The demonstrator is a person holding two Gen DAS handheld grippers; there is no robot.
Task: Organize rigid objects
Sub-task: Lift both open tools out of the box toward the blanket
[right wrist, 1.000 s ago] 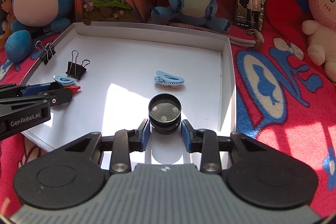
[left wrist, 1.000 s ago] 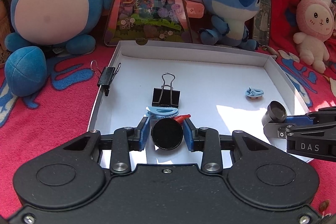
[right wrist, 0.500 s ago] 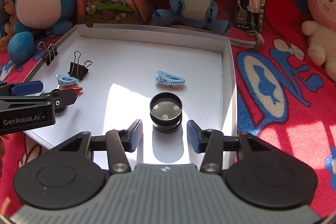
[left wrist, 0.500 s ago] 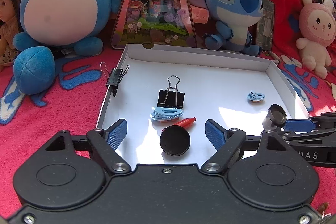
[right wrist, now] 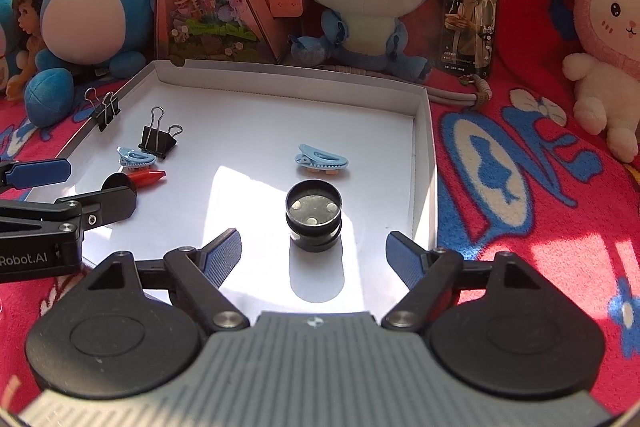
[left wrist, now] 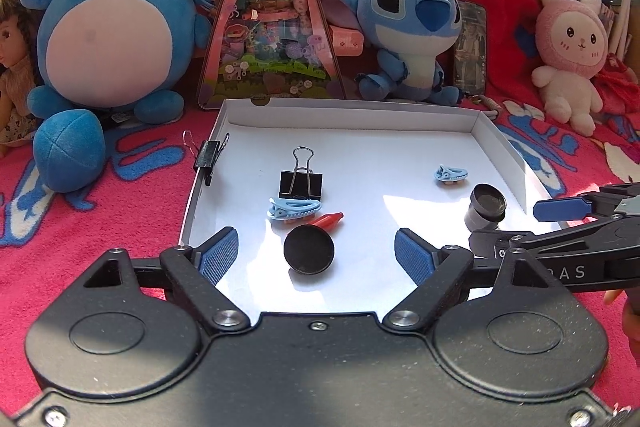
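A shallow white tray (left wrist: pixel 352 105) lies on a red blanket. A black round disc (left wrist: pixel 308 249) stands free in the tray between the fingers of my left gripper (left wrist: pixel 316 255), whose jaws are opening and touch nothing. Just behind it lie a red piece (left wrist: pixel 330 220), a blue hair clip (left wrist: pixel 294 207) and a black binder clip (left wrist: pixel 301 183). A black lens cylinder (right wrist: pixel 314 215) stands loose on the tray (right wrist: pixel 288 77) before my right gripper (right wrist: pixel 314 255), whose jaws are also opening wide. A second blue clip (right wrist: pixel 322 159) lies behind the cylinder.
Another binder clip (left wrist: pixel 208 155) grips the tray's left wall. Plush toys (left wrist: pixel 108 39), a pink triangular box (left wrist: pixel 272 27) and a phone (right wrist: pixel 468 15) crowd the far side. A pink rabbit plush (right wrist: pixel 608 39) sits at the right. My left gripper (right wrist: pixel 80 187) reaches in at the left of the right wrist view.
Both grippers were shut, the left on the black disc and the right on the lens cylinder. Both have let go and spread wide, and the left has drawn back a little.
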